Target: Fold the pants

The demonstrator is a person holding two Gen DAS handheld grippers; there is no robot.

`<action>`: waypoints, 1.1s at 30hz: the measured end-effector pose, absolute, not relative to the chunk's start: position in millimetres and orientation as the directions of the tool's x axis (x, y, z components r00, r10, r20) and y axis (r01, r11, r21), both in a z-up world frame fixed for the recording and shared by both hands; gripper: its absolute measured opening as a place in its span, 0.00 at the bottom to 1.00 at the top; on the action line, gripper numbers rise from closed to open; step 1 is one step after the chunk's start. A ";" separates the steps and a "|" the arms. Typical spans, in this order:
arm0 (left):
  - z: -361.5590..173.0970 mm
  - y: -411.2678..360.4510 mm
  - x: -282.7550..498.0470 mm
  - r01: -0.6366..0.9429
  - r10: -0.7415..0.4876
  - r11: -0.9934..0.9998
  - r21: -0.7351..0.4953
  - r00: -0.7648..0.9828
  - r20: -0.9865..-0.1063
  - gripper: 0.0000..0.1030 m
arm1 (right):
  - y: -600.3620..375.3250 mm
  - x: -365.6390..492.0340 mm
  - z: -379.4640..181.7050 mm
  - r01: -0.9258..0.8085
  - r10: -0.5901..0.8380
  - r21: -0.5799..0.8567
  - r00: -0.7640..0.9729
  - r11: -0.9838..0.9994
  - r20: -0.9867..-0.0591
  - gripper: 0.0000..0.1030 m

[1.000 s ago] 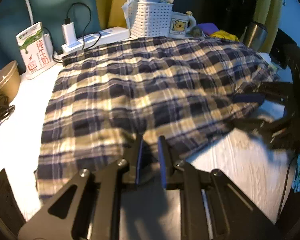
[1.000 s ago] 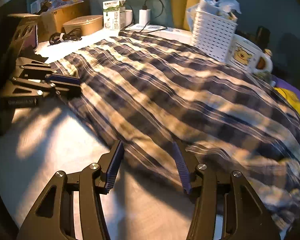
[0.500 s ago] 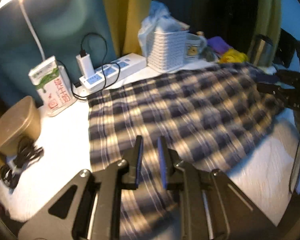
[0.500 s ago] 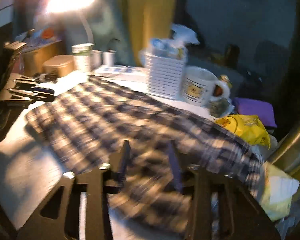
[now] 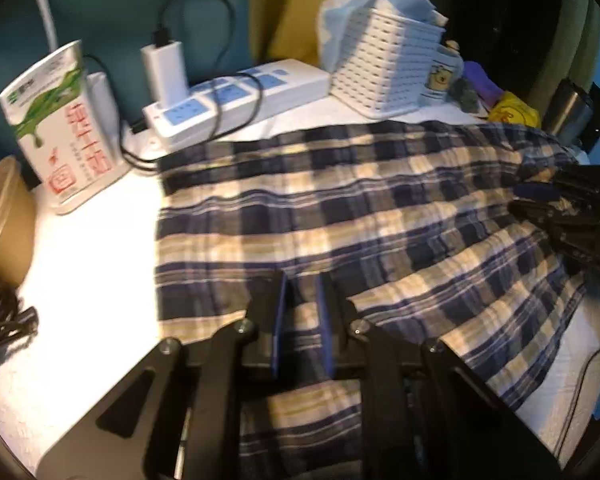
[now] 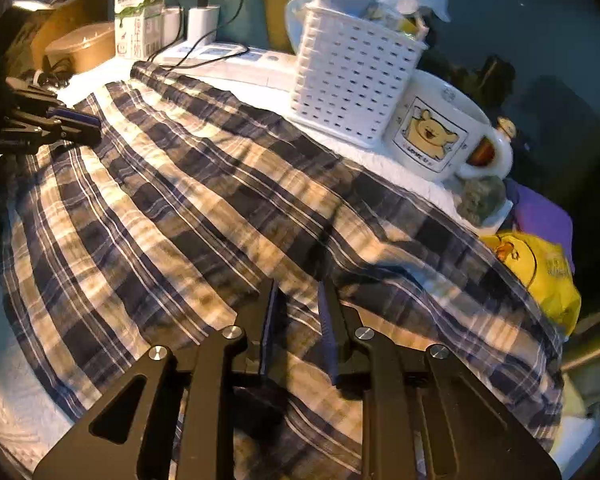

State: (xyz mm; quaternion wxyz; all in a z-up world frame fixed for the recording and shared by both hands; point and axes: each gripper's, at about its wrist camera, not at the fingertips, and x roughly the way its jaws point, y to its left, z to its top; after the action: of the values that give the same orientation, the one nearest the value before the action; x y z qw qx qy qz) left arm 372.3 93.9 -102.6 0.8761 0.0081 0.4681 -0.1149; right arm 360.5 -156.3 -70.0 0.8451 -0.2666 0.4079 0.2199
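The table point(image 5: 88, 312) is carrying everything, and the pants point(image 5: 340, 216) are taking up most of it, lying spread from about nine o'clock to three in the left wrist view, with their near edge running under both grippers at six o'clock. Behind them, toward twelve, the basket point(image 6: 352, 80) is standing beside the mug point(image 6: 436, 136), both just off the far edge of the cloth. The power strip point(image 5: 236, 100) is sitting at eleven o'clock in the left view, the carton point(image 5: 60, 120) at ten.

The left gripper point(image 5: 300, 324) is pinching the near edge of the pants, its jaws narrow with plaid bunched between them. The right gripper point(image 6: 296, 320) is closing its jaws on another stretch of that edge; cloth is sitting between them, though the pads are not clearly pressing yet.

The step in hand looks like taking the near edge in both grippers for a fold. The next move is probably calling for a firm right-hand pinch, then lifting both together toward twelve o'clock, stopping short of the basket and mug.
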 end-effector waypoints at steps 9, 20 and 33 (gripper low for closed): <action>-100.2 115.6 372.4 0.139 -0.187 0.982 -0.131 0.551 -0.814 0.16 | -216.0 354.6 -40.4 -0.412 0.058 -0.260 0.617 0.873 -0.784 0.22; -91.0 122.9 395.7 0.126 -0.225 0.974 -0.186 0.571 -0.790 0.15 | -96.2 415.2 -55.3 -0.532 0.155 -0.195 0.544 0.824 -0.825 0.22; -94.2 120.0 372.8 0.041 -0.046 0.999 -0.026 0.623 -0.781 0.16 | -164.6 412.3 -36.1 -0.332 0.070 -0.178 0.616 0.926 -0.785 0.22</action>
State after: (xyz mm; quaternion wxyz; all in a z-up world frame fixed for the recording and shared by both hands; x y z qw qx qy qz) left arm 372.8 120.0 -94.2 0.9009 -0.0027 0.4334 -0.0242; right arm 412.3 -164.6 -36.1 0.8855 -0.1547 0.4232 0.1136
